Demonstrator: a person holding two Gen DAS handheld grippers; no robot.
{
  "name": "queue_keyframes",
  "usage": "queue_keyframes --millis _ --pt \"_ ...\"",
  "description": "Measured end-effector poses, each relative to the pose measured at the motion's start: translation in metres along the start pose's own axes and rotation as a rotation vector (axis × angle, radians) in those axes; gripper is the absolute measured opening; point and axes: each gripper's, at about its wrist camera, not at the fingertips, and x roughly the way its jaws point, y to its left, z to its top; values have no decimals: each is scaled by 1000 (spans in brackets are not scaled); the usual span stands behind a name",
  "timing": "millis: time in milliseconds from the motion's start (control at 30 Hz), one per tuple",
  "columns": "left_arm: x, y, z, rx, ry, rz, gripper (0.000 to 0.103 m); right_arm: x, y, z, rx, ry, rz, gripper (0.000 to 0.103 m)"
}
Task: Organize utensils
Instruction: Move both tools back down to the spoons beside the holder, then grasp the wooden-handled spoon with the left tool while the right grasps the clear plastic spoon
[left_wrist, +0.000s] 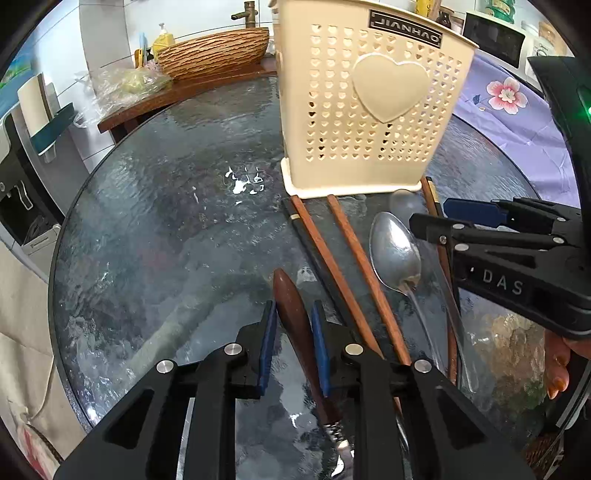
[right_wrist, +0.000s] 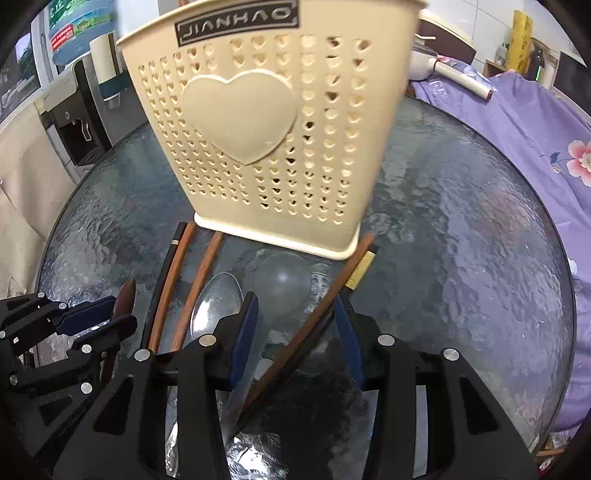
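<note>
A cream perforated utensil holder (left_wrist: 369, 107) with a heart stands on the round glass table (left_wrist: 166, 221); it also shows in the right wrist view (right_wrist: 266, 122). In front of it lie brown chopsticks (left_wrist: 347, 273), a metal spoon (left_wrist: 395, 251), a clear plastic spoon (right_wrist: 284, 284) and a brown-handled utensil (left_wrist: 295, 325). My left gripper (left_wrist: 293, 321) is open, its blue pads on either side of the brown handle. My right gripper (right_wrist: 295, 325) is open around the clear spoon's handle and crossed chopsticks (right_wrist: 325, 299); it shows in the left wrist view (left_wrist: 439, 218).
A woven wooden basin (left_wrist: 214, 51) and plastic bags (left_wrist: 125, 85) sit on a wooden counter behind the table. A purple floral cloth (right_wrist: 535, 140) covers a surface to the right. A water dispenser (right_wrist: 81, 122) stands to the left.
</note>
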Motion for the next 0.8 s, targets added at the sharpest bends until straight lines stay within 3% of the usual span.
queue_keyframes --millis 600,700,800 --pt "4 18 5 -25 -6 0 15 21 24 13 6 21 -29 44" --pt "5 17 6 -25 -10 4 15 20 25 11 7 17 -22 37" --pt "5 18 6 -26 -10 4 15 20 22 10 12 11 -17 37"
